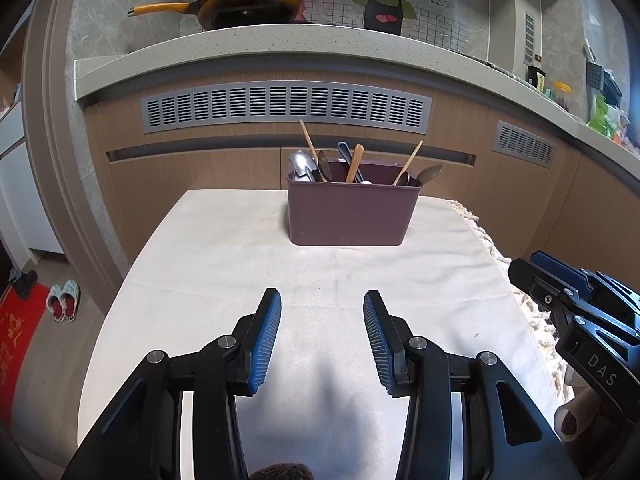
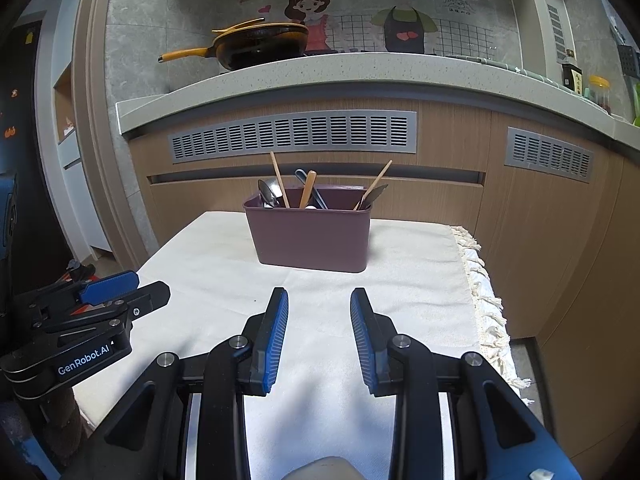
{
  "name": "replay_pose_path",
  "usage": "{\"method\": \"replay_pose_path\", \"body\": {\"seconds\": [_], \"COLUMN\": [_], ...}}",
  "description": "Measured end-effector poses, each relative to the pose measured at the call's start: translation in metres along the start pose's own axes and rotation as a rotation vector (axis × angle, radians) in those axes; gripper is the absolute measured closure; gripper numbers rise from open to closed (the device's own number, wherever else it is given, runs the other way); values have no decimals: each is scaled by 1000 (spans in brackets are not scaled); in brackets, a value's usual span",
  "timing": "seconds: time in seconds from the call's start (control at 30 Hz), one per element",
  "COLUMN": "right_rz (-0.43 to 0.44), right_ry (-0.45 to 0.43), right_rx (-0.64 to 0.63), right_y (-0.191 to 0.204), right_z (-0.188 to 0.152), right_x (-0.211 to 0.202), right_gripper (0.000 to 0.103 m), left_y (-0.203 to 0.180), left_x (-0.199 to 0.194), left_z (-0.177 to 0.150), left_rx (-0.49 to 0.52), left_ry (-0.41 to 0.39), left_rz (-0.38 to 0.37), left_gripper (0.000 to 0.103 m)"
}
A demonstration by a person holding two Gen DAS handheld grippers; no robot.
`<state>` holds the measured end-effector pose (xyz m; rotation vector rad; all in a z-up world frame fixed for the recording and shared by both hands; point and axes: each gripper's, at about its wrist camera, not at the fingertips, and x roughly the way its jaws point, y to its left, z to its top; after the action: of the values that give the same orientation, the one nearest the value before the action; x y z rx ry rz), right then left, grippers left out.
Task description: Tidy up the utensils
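Note:
A purple plastic bin [image 1: 352,214] stands at the far end of the white tablecloth [image 1: 240,264]; it also shows in the right wrist view [image 2: 310,240]. Several utensils stand in it: wooden chopsticks [image 1: 308,140], a wooden spoon handle [image 1: 355,162], metal spoons [image 1: 302,164] and a dark ladle [image 1: 430,172]. My left gripper [image 1: 322,300] is open and empty, low over the near cloth. My right gripper [image 2: 319,298] is open and empty beside it. Each gripper shows in the other's view, the right one [image 1: 532,268] and the left one [image 2: 132,284].
A wooden cabinet front with grey vents [image 1: 286,108] rises behind the table, topped by a stone counter [image 1: 260,50] with a yellow-handled pan [image 1: 240,4]. The cloth's tasselled fringe [image 2: 484,300] hangs off the right edge. Slippers [image 1: 64,300] lie on the floor at left.

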<state>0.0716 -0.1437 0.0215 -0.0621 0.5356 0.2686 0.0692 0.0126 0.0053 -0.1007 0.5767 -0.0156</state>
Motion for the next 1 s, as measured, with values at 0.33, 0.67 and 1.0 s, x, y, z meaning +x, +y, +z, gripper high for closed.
{"method": "replay_pose_path", "body": {"seconds": [0.33,0.67,1.0], "right_rz": [-4,-9,-13], "right_ry": [0,3,3], "right_rx": [0,5,8], "right_y": [0,0,0], "right_z": [0,1,0], "right_x": [-1,0,1], "right_gripper": [73,73,73], "left_y": [-1,-1,0], "left_x": [0,0,0], "left_z": [-1,-2,-3], "left_rx": [2,3,4], "left_ry": [6,8,10], "left_rz": [-3,-6,-6], "left_gripper": [59,59,59]}}
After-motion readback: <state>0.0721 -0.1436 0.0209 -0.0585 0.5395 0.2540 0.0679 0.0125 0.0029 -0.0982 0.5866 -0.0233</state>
